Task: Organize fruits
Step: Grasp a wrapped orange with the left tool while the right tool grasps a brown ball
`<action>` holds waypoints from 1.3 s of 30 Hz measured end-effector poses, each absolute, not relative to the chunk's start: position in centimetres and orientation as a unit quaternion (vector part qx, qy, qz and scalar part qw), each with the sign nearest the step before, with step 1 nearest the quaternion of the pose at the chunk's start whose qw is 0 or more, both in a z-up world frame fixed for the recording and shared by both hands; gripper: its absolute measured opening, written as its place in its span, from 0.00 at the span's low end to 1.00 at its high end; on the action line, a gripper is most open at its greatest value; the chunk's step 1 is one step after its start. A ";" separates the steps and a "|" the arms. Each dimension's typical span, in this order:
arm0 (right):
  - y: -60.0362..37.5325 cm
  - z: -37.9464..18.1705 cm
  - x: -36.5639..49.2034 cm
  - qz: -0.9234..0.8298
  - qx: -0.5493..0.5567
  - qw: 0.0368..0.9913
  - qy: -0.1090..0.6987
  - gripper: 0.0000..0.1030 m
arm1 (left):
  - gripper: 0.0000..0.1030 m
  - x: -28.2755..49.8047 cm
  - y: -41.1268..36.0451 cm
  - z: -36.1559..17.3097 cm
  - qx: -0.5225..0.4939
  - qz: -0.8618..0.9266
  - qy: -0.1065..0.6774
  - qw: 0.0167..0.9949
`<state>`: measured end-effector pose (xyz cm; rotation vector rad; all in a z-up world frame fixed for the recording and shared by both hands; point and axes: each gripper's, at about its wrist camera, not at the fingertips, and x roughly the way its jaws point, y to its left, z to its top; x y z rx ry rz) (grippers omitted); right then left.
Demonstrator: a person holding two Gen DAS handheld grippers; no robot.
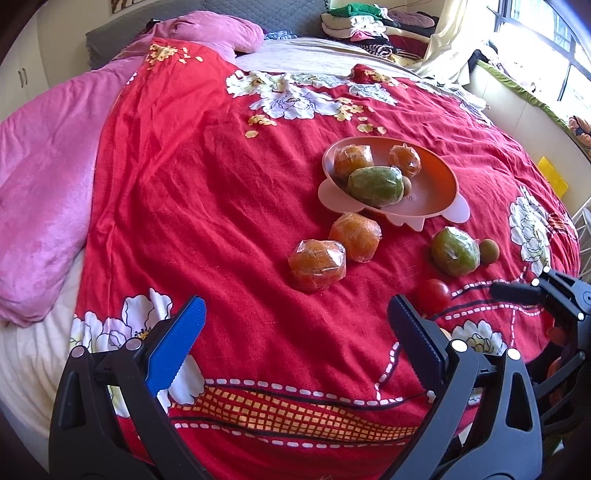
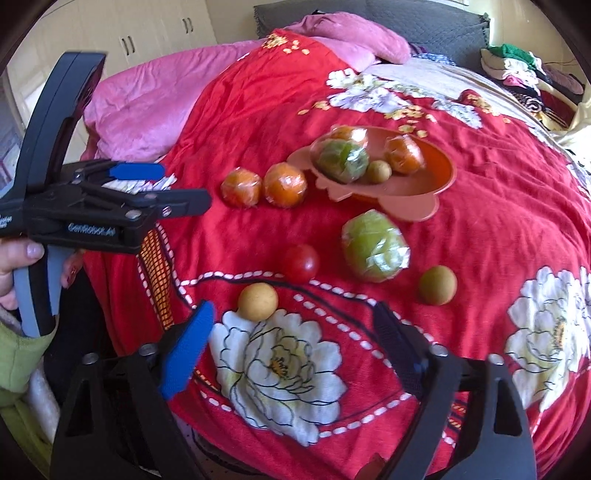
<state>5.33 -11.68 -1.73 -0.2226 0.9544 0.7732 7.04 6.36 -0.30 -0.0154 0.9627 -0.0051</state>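
An orange-pink fruit bowl (image 1: pixel 436 192) (image 2: pixel 436 184) on the red bedspread holds two wrapped oranges, a wrapped green fruit (image 1: pixel 375 186) and a small brown fruit. On the bedspread lie two wrapped oranges (image 1: pixel 317 264) (image 1: pixel 356 236), a wrapped green fruit (image 1: pixel 455 252) (image 2: pixel 373 245), a cherry tomato (image 1: pixel 434 295) (image 2: pixel 301 263) and two small round fruits (image 2: pixel 257 301) (image 2: pixel 437 285). My left gripper (image 1: pixel 295 321) is open and empty, short of the oranges. My right gripper (image 2: pixel 291 325) is open and empty, just before the yellowish round fruit.
A pink blanket (image 1: pixel 48 177) lies along the bed's left. Folded clothes (image 1: pixel 373 26) are piled at the headboard. A window (image 1: pixel 546 44) is at the right. The left gripper also shows in the right wrist view (image 2: pixel 173 184) at the left, held by a hand.
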 end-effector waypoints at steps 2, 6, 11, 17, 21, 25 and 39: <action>-11.3 -2.0 5.2 0.368 -0.108 0.807 0.448 0.67 | 0.85 7.3 6.4 -0.5 -0.008 -0.007 0.466 0.885; -10.4 -2.5 5.1 0.379 -0.116 0.799 0.452 0.48 | 0.79 7.8 6.5 -1.0 -0.009 -0.012 0.472 0.882; -9.8 -3.0 5.3 0.385 -0.118 0.794 0.455 0.36 | 0.66 8.5 6.8 -1.5 -0.016 -0.025 0.477 0.879; -9.0 -3.6 5.4 0.390 -0.130 0.789 0.457 0.26 | 0.60 9.4 6.7 -1.8 -0.019 -0.037 0.481 0.876; -8.9 -3.9 5.6 0.393 -0.130 0.787 0.458 0.25 | 0.56 10.1 6.5 -2.1 -0.018 -0.043 0.483 0.874; -9.0 -3.8 5.8 0.395 -0.124 0.786 0.460 0.24 | 0.52 11.0 6.4 -2.8 -0.014 -0.048 0.488 0.871; -9.7 -2.5 6.2 0.398 -0.103 0.790 0.455 0.24 | 0.34 12.3 6.8 -3.7 -0.029 -0.073 0.500 0.862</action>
